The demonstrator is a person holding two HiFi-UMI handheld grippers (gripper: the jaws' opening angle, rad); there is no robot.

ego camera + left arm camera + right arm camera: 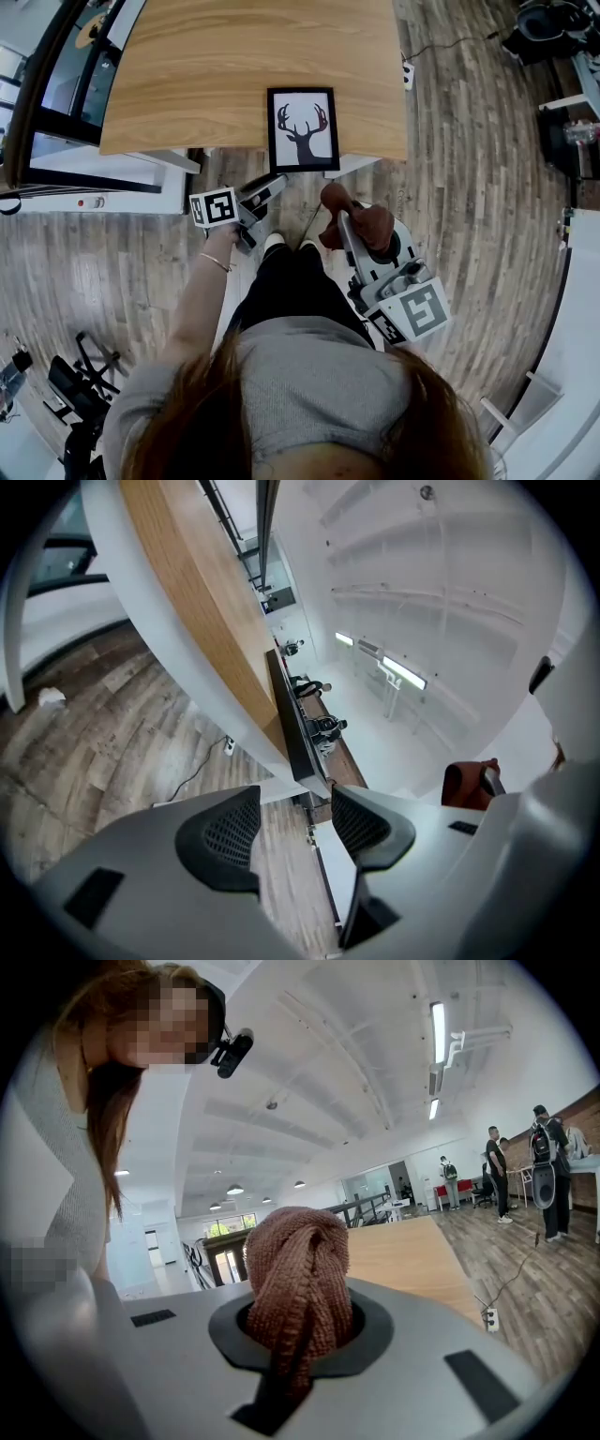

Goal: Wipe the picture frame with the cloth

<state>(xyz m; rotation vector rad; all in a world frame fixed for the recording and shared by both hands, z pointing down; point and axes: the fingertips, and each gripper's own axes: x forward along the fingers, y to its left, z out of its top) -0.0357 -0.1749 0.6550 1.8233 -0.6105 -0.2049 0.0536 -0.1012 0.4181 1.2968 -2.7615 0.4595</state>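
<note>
- Left gripper (pixel 295 819): jaws wide apart, nothing pinched. I'd ease it onto the frame's near edge and close lightly, to steady it without tipping.
- Picture frame (pixel 303 129), deer print: lying at the wooden table's (pixel 216 66) near edge, at 1 o'clock of the left gripper, just beyond its jaws.
- Right gripper (pixel 300 1321): clamped on a bunched brown cloth (pixel 364 225). The frame is at its 11 o'clock, apart.

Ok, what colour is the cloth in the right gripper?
Reddish brown cloth, clearest in the right gripper view.
</note>
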